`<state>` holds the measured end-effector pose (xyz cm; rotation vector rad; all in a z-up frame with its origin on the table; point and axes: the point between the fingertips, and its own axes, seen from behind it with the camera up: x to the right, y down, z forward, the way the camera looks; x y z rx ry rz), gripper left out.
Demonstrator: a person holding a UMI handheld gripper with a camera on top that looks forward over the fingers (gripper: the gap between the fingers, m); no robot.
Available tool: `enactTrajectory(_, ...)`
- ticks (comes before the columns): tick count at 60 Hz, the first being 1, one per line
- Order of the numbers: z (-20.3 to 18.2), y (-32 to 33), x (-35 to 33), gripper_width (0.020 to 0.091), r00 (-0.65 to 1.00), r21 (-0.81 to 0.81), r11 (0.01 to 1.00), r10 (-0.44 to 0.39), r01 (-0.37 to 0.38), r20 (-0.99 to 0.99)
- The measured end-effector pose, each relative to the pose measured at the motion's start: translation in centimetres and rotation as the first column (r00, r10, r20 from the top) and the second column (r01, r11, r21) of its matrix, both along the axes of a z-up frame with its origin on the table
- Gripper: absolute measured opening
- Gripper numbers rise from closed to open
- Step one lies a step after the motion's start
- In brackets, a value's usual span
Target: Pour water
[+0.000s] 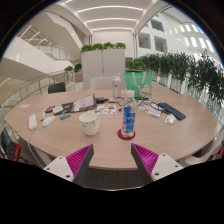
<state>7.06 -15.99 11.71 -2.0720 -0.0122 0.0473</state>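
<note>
The gripper (112, 160) is held level above the near edge of a round wooden tabletop (60, 140), looking forward across it. Its two fingers (72, 162) are spread wide with nothing between them; the magenta pads face inward across an empty gap. The hand that carries the gripper is not visible.

Just ahead of the fingers, slightly toward the right one, a clear water bottle (129, 119) with a blue label stands upright on a red coaster (127, 134). Whether its cap is on is hard to make out. To the left of the bottle, a little apart from it, sits a white cup (90, 123), upright, its inside hidden from this angle.

Beyond these, the far part of the tabletop carries a scatter of things too small to identify for certain: a dark flat object (171, 111) beyond the right finger, a laptop or tablet (82, 103) beyond the left one, and small white items near the left rim. Behind the tabletop a white cabinet (103, 65) topped with plants and a row of greenery (185, 70) stand in a bright hall.
</note>
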Motion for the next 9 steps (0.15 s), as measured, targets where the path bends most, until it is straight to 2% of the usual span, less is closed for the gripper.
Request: enactTrajectory(9, 2.7, -6.3, -2.4, 0.0832, 0.999, -0.004, 0.999, -0.036, 0.036, -0.039)
